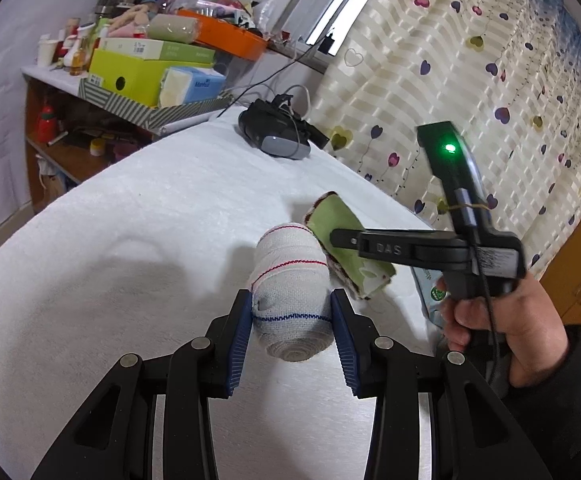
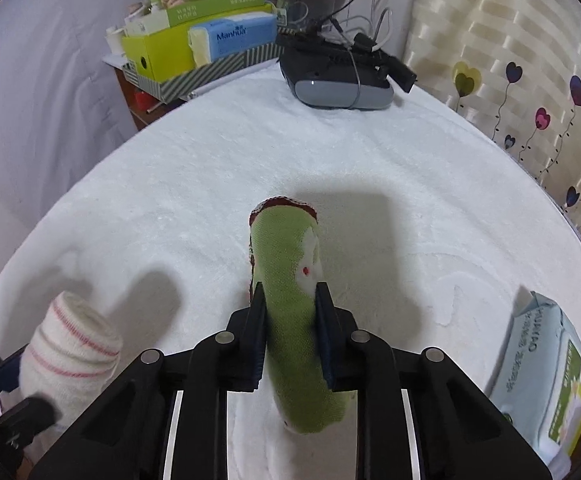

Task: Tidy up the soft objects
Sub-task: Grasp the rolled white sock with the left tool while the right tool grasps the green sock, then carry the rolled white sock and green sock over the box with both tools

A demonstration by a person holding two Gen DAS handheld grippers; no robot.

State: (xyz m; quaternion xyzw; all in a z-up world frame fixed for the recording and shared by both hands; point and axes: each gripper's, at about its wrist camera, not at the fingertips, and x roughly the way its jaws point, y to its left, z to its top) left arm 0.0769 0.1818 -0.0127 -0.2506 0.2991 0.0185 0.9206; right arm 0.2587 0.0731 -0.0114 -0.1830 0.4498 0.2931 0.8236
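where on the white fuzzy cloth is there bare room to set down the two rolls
The widest bare stretch of white fuzzy cloth runs between the dark grey headset at the far edge and the green rolled sock. The near right is crowded by the pale blue wipes pack; the near left by the white striped bandage roll.

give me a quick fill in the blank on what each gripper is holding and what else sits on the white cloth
1. The left gripper is shut on a white ____ with red and blue lines.
2. The right gripper is shut on a rolled ____ sock.
3. The dark headset lies at the ____ edge of the white cloth.
4. The wipes pack lies to the ____ of the sock.

Missing words: roll; green; far; right
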